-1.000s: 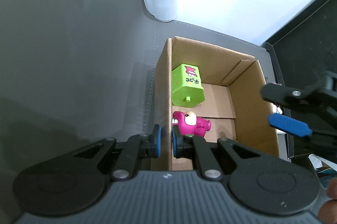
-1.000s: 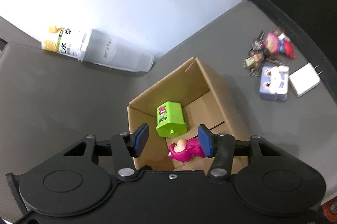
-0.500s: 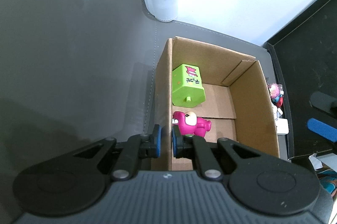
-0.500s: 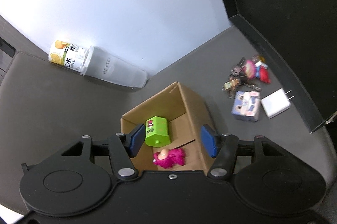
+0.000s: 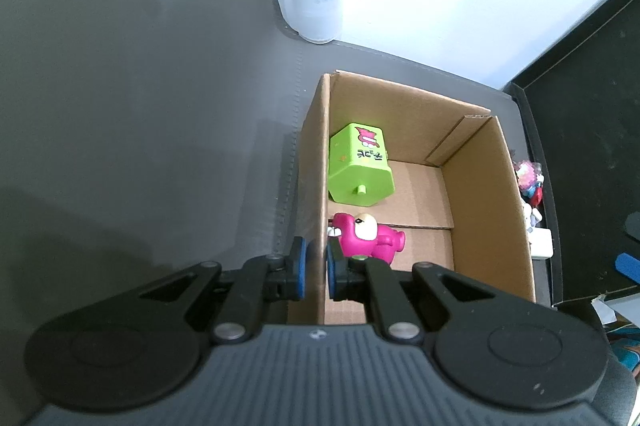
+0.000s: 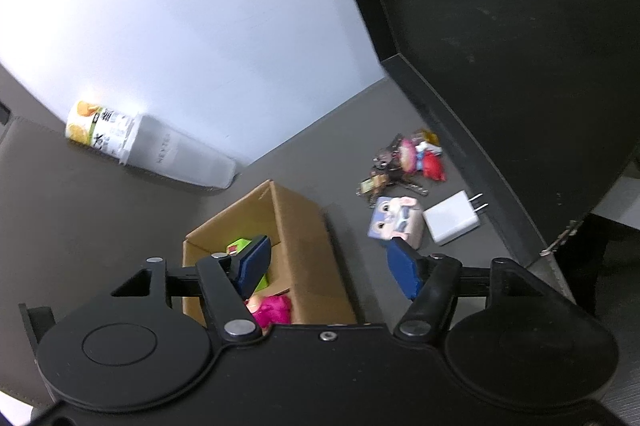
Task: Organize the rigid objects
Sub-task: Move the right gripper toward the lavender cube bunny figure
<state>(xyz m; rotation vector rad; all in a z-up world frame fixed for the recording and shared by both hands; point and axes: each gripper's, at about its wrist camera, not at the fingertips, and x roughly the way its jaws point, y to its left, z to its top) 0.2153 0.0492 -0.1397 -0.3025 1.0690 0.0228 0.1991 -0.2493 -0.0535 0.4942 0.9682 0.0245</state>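
Now the right gripper (image 6: pixel 328 268) has pulled back from the box (image 5: pixel 486 201), its jaws just opening wider, holding nothing. Left gripper (image 5: pixel 316 268) pinches the box wall. Pink toy (image 5: pixel 370 236) and green toy (image 5: pixel 360 165) lie inside.

Black gripper (image 6: pixel 328 266) — blue pads (image 6: pixel 404 274)

Matt cardboard box (image 5: pixel 484 193) holds glossy plastic green toy (image 5: pixel 360 165).

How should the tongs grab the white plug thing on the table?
Grip the white square charger block across its two flat long sides, coming down from above. It lies flat on the grey table, metal prongs sticking out one end, so keep the open right tongs off those and clear of the toy beside it.
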